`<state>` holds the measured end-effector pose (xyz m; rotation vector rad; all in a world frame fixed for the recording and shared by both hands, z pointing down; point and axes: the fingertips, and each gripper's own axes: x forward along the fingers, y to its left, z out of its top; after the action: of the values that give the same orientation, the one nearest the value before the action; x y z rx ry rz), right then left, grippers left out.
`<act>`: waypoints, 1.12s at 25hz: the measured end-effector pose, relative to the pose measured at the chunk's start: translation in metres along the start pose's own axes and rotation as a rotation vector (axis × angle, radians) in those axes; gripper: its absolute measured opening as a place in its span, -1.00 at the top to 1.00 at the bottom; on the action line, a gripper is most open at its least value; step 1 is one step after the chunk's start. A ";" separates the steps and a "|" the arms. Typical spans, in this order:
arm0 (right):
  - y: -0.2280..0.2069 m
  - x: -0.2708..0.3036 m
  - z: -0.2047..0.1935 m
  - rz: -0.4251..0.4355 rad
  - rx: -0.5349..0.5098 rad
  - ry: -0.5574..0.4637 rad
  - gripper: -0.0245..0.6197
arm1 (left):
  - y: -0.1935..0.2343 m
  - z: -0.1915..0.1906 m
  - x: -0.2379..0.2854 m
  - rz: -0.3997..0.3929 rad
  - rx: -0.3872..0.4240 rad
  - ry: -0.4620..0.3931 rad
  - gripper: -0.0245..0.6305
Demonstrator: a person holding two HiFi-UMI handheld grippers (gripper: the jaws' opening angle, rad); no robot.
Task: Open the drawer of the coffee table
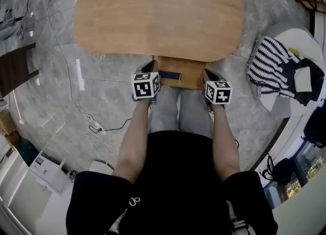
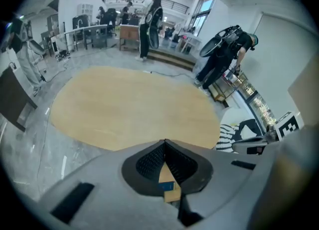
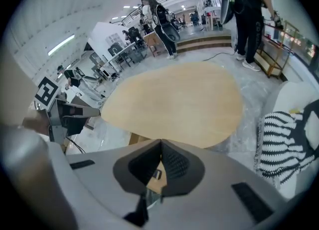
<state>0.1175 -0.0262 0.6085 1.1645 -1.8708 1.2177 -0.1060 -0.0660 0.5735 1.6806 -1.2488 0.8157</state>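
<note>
- Left gripper [image 1: 150, 66] and right gripper [image 1: 210, 74], in the head view, hang over the near edge of the desk [image 1: 158, 15], one at each side of the drawer [image 1: 178, 74]. The drawer juts out from under the desktop between them, its blue handle [image 1: 169, 76] nearer the left gripper. Neither gripper seems to touch it.
- Left gripper view: the left gripper [image 2: 165, 142] is clenched on nothing, pads pressed together. The drawer [image 2: 170, 178] and its handle [image 2: 168, 186] show below, through the gap behind the jaws; the desk [image 2: 134, 104] lies ahead.
- Right gripper view: the right gripper [image 3: 160, 142] is likewise clenched and empty, with the drawer [image 3: 154, 178] beneath and the desk [image 3: 174, 99] ahead.
- Judging by this, the drawer already stands open, so the task looks done or nearly so. How far out it can slide I cannot tell.
</note>
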 end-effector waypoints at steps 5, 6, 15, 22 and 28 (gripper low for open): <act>0.009 -0.028 0.044 0.017 0.026 -0.110 0.89 | -0.015 0.036 -0.024 -0.010 -0.003 -0.074 0.90; 0.010 -0.035 0.055 0.018 0.029 -0.137 0.89 | -0.019 0.044 -0.029 -0.006 0.028 -0.090 0.90; 0.030 -0.091 0.130 0.019 0.017 -0.324 0.89 | -0.055 0.126 -0.086 -0.029 0.039 -0.284 0.90; 0.059 -0.142 0.198 0.020 -0.036 -0.479 0.89 | -0.072 0.189 -0.139 -0.049 0.015 -0.446 0.90; 0.094 -0.198 0.266 0.024 -0.139 -0.643 0.89 | -0.088 0.238 -0.192 -0.068 0.054 -0.585 0.90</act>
<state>0.1085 -0.1859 0.3038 1.5821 -2.3843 0.7476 -0.0745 -0.1967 0.2849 2.0767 -1.5494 0.3183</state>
